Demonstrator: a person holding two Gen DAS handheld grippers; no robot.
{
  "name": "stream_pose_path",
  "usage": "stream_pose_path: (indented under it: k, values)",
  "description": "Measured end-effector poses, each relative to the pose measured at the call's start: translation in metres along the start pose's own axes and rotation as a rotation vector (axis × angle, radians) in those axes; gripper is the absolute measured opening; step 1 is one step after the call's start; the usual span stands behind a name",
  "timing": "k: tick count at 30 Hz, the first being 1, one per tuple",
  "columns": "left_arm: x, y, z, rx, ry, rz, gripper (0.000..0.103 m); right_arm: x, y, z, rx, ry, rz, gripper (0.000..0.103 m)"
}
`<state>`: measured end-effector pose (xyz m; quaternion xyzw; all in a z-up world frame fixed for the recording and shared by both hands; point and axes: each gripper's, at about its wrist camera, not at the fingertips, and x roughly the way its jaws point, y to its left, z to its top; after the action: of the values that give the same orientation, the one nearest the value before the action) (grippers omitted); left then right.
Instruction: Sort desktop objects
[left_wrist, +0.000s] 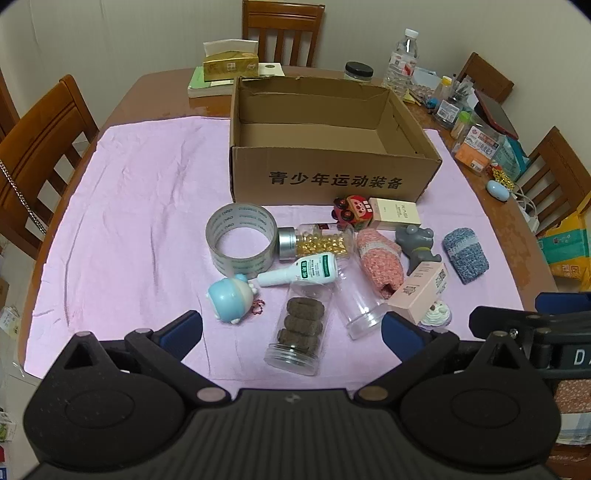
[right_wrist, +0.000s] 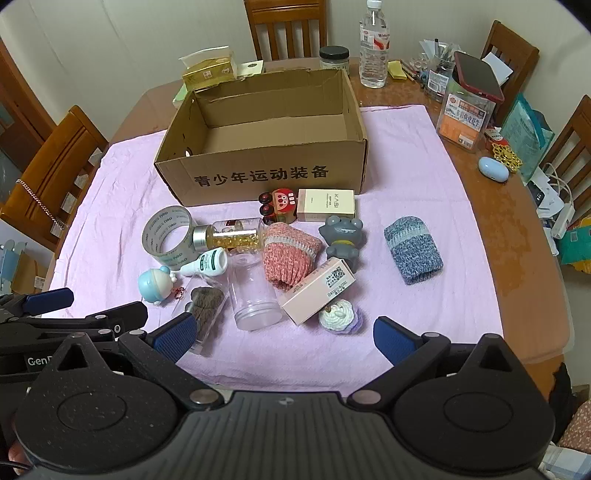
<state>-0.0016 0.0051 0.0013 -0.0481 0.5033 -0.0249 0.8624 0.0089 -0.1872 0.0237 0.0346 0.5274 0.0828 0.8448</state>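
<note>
both grippers, left (left_wrist: 291, 328) and right (right_wrist: 282, 338), hang released over the cloth (left_wrist: 129, 206). nearest lies the jar (left_wrist: 297, 334) on its side, probably light, slippery plastic; grip mid-body. box (left_wrist: 332, 177) sits beyond.

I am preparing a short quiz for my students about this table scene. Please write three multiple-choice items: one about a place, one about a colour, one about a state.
1. Where does the tape roll lie?
A. inside the cardboard box
B. on the pink cloth, in front of the box
C. on a chair

2. What colour is the knitted roll lying apart at the right?
A. blue-grey
B. yellow
C. green

3. In what state is the cardboard box?
A. closed with tape
B. open and filled
C. open with nothing in it

Answers: 1 B, it rests on the pink cloth before the box front. 2 A, its yarn is blue-grey. 3 C, its bare bottom shows in both views.
</note>
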Motion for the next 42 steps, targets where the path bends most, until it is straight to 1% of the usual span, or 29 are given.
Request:
stream_pose_path:
  k: [2,11,21,24,32,42]
  values:
    - [-0.0004,0.0001,-0.0005,-0.002,-0.003,-0.008,0.102,-0.0003,-0.0007,-0.0008,0.0,-0.001,0.0,0.103]
    - [-0.0036,-0.004,-0.0013,0.023,-0.034,0.006,0.102,-0.0008,-0.0002,-0.0007,-0.006,-0.002,-0.003,0.103]
    - [-0.0017,-0.0002,-0.0023,0.005,-0.033,0.002,0.102,0.0,-0.0022,-0.0006,-0.017,-0.007,0.0,0.103]
    - [-0.0005,-0.0008,-0.0044,0.011,-0.025,-0.003,0.102,0.0007,-0.0034,-0.0015,-0.021,-0.008,0.0,0.103]
    - [-0.0015,-0.0037,-0.0064,0.035,-0.043,0.0,0.102,0.0,-0.0044,-0.0022,-0.038,-0.023,-0.006,0.103]
    - [0.0006,-0.0075,-0.008,0.063,-0.056,0.019,0.102,0.0028,-0.0037,-0.0022,-0.076,-0.045,-0.003,0.103]
